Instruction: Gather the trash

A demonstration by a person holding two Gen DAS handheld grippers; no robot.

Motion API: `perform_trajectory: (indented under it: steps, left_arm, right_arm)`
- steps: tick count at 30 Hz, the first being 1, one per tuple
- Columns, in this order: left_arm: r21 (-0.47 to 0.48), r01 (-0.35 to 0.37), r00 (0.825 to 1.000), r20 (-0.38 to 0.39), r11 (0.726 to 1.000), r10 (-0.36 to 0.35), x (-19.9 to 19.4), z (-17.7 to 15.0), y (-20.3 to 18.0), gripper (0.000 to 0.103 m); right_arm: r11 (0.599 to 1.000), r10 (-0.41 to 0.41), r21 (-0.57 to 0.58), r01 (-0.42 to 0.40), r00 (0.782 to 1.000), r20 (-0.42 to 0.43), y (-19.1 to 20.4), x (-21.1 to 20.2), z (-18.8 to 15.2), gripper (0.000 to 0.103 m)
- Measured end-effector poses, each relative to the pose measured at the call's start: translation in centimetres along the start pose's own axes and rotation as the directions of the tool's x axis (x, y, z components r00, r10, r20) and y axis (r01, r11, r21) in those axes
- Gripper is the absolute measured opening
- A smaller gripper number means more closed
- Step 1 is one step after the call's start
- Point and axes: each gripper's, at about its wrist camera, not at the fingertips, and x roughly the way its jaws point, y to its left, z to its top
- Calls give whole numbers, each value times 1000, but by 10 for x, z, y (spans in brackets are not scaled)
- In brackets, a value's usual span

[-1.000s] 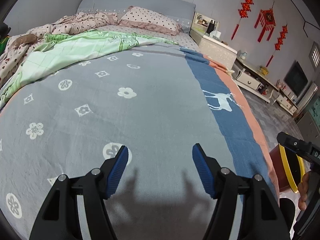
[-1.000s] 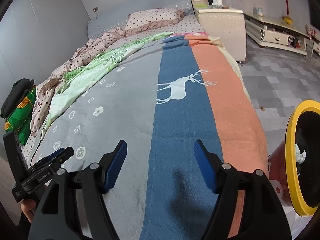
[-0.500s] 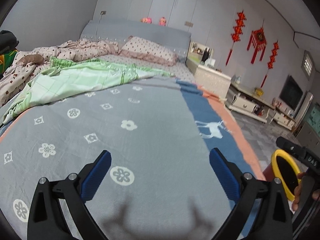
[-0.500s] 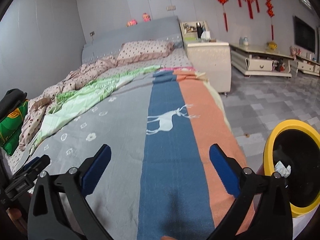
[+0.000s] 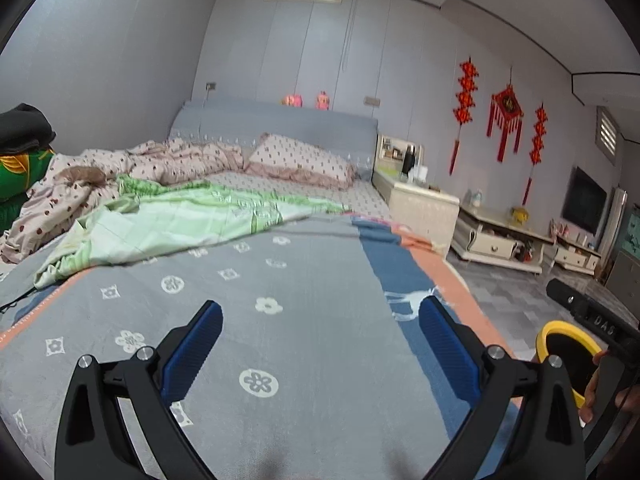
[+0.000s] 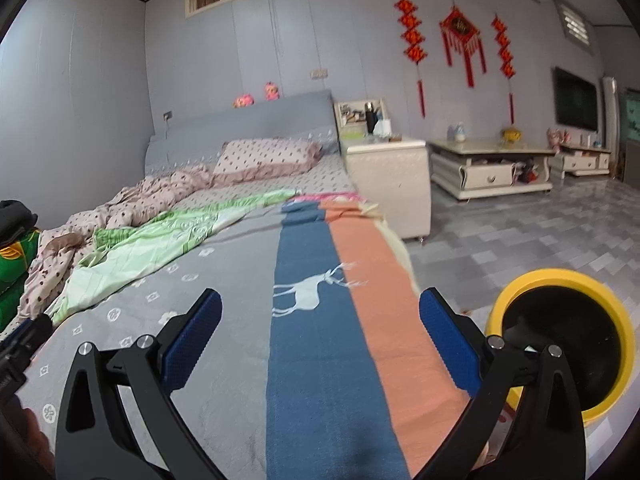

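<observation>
1. Two hand-held grippers are seen: the left hand-held gripper point(image 5: 320, 344) and the right hand-held gripper point(image 6: 320, 340), each with black arms and two ribbed blue pads spread wide, nothing between them.
2. One bin point(image 6: 560, 344) is seen at the lower right of the right wrist view, round, with a thick yellow rim and a dark inside, standing on the floor point(image 6: 520, 232) just beside the bed; a small white scrap appears to lie inside it.
3. One bed point(image 5: 304, 344) fills the lower middle of both views, covered by a woven blanket point(image 6: 320, 360) in grey, blue and salmon stripes, with white flowers and one white deer.
4. One pale green sheet point(image 5: 180, 220) is crumpled at centre left, with one dotted pillow point(image 5: 300, 160) above it.
5. Three red knotted hangings point(image 5: 508, 120) are hung on the wall at upper right.
6. One cream desk point(image 6: 492, 160) with one drawer is seen at right.
</observation>
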Motion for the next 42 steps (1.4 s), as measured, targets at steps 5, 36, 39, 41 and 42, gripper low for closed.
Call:
perform_trajectory:
  steps: [5,36,39,41,42]
  left_arm:
    - [17,-2,998,61,1000,1,-18,2,-8,95]
    - [0,51,995,91,999,-51,-35,1,-11,95]
    - [0,54,994,92,999,-53,-35,1,-11,95]
    - [2,53,994,92,999,-53,-34,0,-12,95]
    - [3,53,994,90,999,-54,-34,0,-12,95]
  right_arm:
    - [999,-39,12,38,998,49,-2,-16,-3,95]
    - [999,-40,-3,41,993,109,8,-36,-20,95]
    - [999,-41,-4,41,993,112,9,-35,-21,95]
    - [999,-40,-4,41,993,111,9,-35,-20,95]
    - [999,-40,-4,41,993,111,9,-35,-20,95]
